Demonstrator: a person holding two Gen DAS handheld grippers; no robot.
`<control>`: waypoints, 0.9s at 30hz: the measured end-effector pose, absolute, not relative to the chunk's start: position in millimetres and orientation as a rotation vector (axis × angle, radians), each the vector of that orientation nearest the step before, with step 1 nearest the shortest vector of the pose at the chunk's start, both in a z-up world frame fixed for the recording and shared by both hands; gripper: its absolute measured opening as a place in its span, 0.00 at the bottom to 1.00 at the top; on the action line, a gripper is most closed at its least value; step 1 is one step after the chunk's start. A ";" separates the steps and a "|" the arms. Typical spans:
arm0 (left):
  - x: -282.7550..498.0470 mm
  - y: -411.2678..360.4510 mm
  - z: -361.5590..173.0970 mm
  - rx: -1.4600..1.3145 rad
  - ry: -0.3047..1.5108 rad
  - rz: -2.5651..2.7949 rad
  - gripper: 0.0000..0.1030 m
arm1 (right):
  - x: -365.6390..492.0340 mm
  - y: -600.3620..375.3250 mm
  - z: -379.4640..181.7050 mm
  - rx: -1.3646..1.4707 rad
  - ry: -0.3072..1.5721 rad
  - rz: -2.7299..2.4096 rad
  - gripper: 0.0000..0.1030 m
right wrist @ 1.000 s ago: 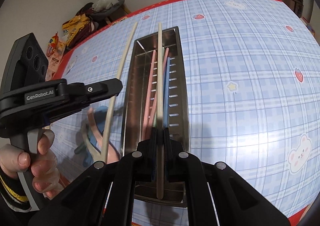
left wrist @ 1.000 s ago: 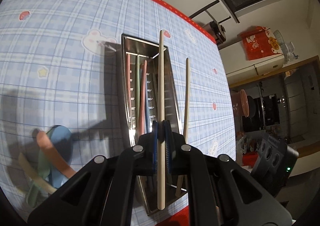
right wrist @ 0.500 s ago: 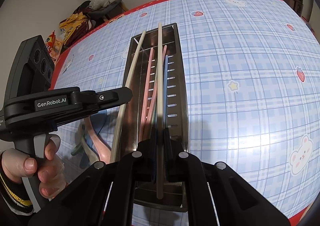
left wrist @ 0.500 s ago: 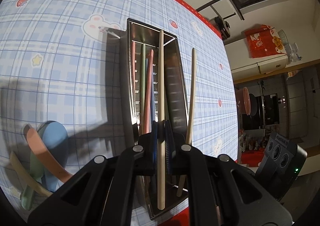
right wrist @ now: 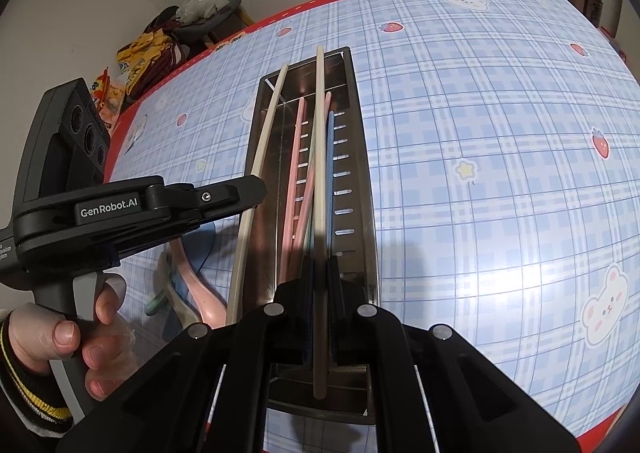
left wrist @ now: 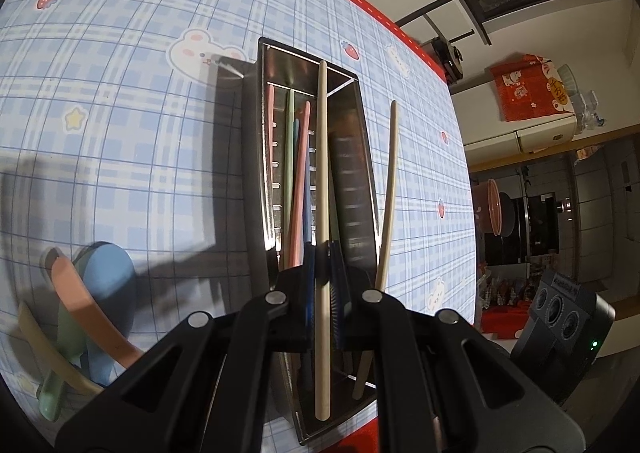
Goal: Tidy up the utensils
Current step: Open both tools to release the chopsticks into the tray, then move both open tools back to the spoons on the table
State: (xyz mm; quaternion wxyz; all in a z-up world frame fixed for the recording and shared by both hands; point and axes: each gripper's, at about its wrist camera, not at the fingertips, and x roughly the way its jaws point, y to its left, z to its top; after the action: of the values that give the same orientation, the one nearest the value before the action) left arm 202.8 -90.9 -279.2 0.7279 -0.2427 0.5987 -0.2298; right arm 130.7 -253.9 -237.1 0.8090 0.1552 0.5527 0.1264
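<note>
The left gripper (left wrist: 322, 253) is clamped on a cream chopstick (left wrist: 322, 181), and the right gripper (right wrist: 318, 269) pinches another cream chopstick (right wrist: 319, 173). A second ago the left one's chopstick hung outside the steel tray (right wrist: 362, 189) at 9 o'clock; now it lies over the tray's left compartment. Colored chopsticks (right wrist: 296, 181) fill the right compartment. Spoons (left wrist: 88, 305) lie at 9 o'clock on the tablecloth (right wrist: 500, 173).

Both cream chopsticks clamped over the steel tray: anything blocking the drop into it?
Nothing visible blocks it. The left hand-held gripper and right hand-held gripper each hold a cream chopstick over the open steel tray, where pink, green and blue chopsticks already lie.
</note>
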 end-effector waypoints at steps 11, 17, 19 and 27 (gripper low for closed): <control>194.4 -64.5 -223.2 -0.387 1.160 -0.490 0.58 | 125.9 -254.1 -197.6 0.279 1.083 0.247 0.51; 177.9 -32.2 -185.6 -0.282 1.040 -0.438 0.81 | 115.8 -254.9 -169.1 0.193 1.010 0.190 0.90; 171.9 -24.4 -179.0 -0.260 1.027 -0.420 0.92 | 113.2 -254.9 -164.1 0.181 0.998 0.184 0.94; 142.7 20.1 -180.7 -0.185 1.038 -0.328 0.94 | 101.6 -244.9 -164.1 0.125 0.998 0.139 0.94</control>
State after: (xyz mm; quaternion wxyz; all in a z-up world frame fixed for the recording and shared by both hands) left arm 142.7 20.1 -180.7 0.8514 -0.0876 0.4932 -0.1557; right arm 101.6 -244.9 -164.1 0.8739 0.0598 0.4778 0.0665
